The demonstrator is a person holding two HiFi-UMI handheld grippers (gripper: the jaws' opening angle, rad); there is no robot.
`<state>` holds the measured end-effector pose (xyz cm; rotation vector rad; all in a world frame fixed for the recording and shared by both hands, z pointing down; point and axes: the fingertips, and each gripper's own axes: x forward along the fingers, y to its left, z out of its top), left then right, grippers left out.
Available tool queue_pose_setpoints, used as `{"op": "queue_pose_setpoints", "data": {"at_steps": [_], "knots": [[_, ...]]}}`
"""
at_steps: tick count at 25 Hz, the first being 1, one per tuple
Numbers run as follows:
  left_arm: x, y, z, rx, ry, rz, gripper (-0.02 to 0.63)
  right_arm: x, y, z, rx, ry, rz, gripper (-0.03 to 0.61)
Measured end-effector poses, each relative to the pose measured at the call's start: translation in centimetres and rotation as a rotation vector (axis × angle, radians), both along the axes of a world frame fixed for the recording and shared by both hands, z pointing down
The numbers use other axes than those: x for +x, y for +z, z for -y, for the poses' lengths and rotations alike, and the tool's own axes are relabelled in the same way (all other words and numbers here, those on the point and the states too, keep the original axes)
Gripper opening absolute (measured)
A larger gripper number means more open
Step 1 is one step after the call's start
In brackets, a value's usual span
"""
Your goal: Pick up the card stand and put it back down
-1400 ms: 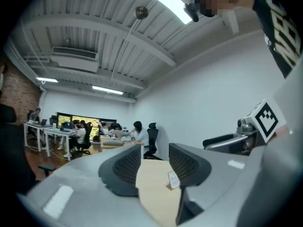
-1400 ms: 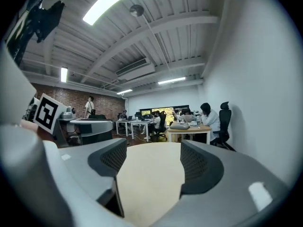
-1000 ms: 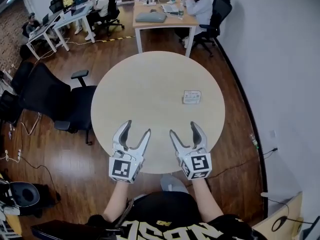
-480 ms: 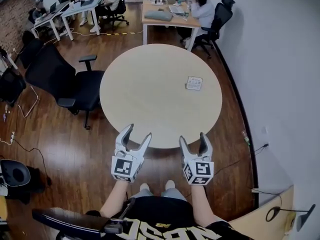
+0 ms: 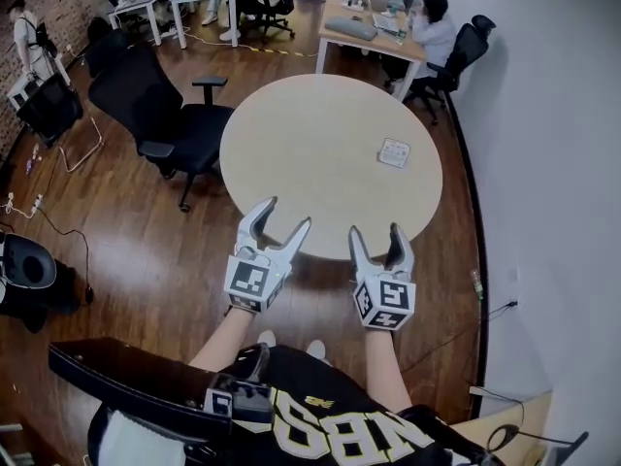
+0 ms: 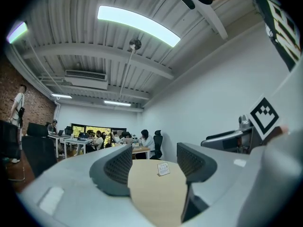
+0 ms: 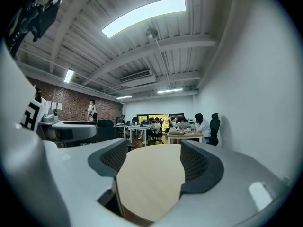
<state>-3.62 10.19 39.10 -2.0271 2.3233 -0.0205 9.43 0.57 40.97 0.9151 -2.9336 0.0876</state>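
A small white card stand (image 5: 394,152) sits on the right part of the round beige table (image 5: 310,134). It also shows small and far off between the left jaws as the card stand (image 6: 163,168). My left gripper (image 5: 281,216) hovers at the table's near edge, open and empty. My right gripper (image 5: 375,231) hangs beside it, just short of the edge, with its jaws apart and nothing between them. Both are far from the stand. In the right gripper view only the bare table top (image 7: 151,178) lies beyond the jaws; the stand is out of sight there.
A black office chair (image 5: 165,115) stands at the table's left. Desks (image 5: 364,27) with seated people are at the back, and a white wall (image 5: 543,163) runs along the right. Wooden floor (image 5: 146,250) surrounds the table.
Both grippers have drawn back from over the table's near edge to its rim. The head view has swung, so the table lies farther off. The jaws stand as before.
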Motion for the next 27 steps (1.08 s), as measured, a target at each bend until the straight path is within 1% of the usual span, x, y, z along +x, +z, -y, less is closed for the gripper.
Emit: {"op": "queue_pose_setpoints", "data": {"at_steps": [5, 10, 13, 16, 22, 27], "knots": [[0.9, 0.3, -1.7, 0.016, -0.033, -0.018, 0.298, 0.8, -0.8, -0.8, 0.002, -0.008, 0.014, 0.347], [1.6, -1.6, -2.8, 0.039, -0.057, 0.009, 0.296, 1.8, -1.9, -1.5, 0.024, -0.006, 0.023, 0.345], [2.0, -1.9, -3.2, 0.072, -0.055, -0.002, 0.296, 2.3, -2.1, -1.9, 0.028, -0.004, 0.027, 0.345], [2.2, -1.3, -3.6, 0.053, -0.045, 0.01, 0.296, 2.6, -2.2, -2.7, 0.03, -0.005, 0.029, 0.345], [2.8, -0.4, -3.6, 0.033, -0.029, -0.016, 0.296, 3.5, -2.1, -3.2, 0.039, 0.012, 0.016, 0.345], [2.9, -0.4, -3.6, 0.034, -0.006, 0.023, 0.282, 3.8, -1.6, -2.9, 0.036, 0.021, 0.01, 0.344]]}}
